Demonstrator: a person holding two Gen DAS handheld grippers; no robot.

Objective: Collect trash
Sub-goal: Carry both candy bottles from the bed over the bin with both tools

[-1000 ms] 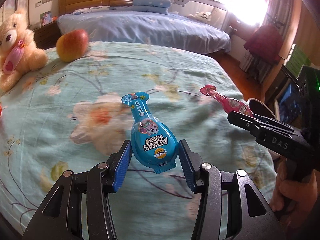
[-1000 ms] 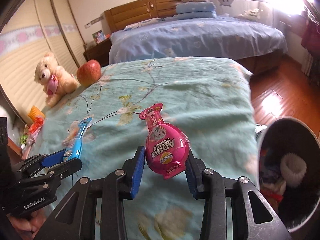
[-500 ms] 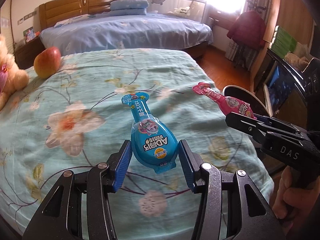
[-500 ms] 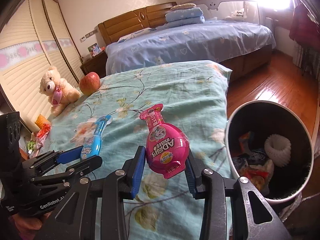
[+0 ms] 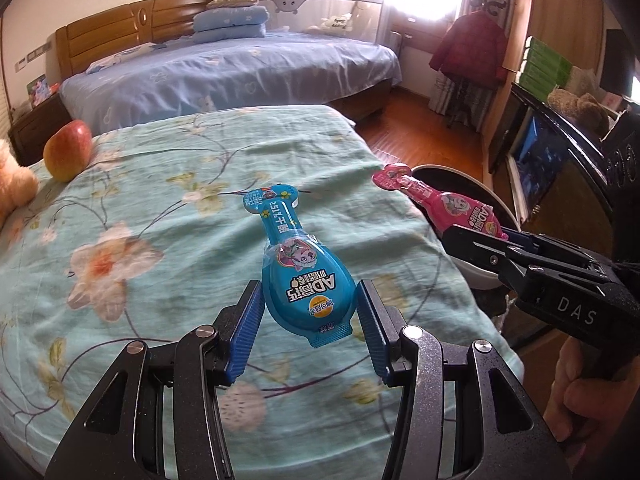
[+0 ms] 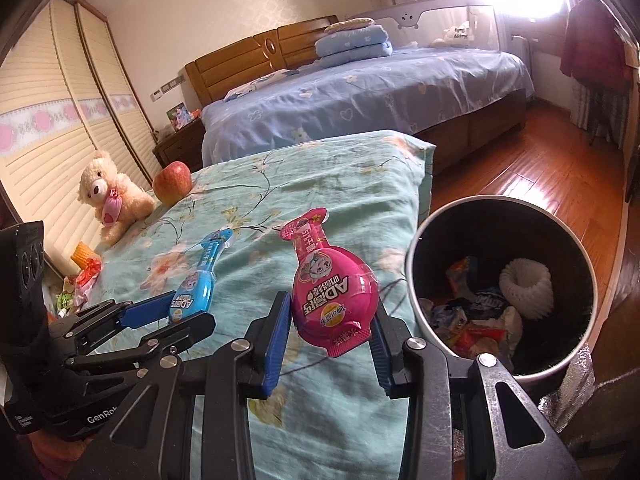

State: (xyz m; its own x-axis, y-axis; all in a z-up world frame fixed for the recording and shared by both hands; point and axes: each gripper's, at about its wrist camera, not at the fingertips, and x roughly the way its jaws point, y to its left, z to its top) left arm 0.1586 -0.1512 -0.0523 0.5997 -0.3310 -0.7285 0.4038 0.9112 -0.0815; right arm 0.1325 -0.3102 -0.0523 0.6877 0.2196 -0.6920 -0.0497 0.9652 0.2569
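Holding: left gripper (image 5: 310,314) clenched on blue pack (image 5: 306,280), right gripper (image 6: 330,326) on pink pack (image 6: 334,300), both above the bed (image 6: 340,184). Packs look light, thin, crushable; wide-belly grip suits. Bin (image 6: 412,280) just beyond.

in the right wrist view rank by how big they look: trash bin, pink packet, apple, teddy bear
1. trash bin, clearly the largest.
2. pink packet, though it is held right at the camera in the right gripper, so nearness inflates it.
3. teddy bear.
4. apple, smallest; it lies farther back on the bedspread.
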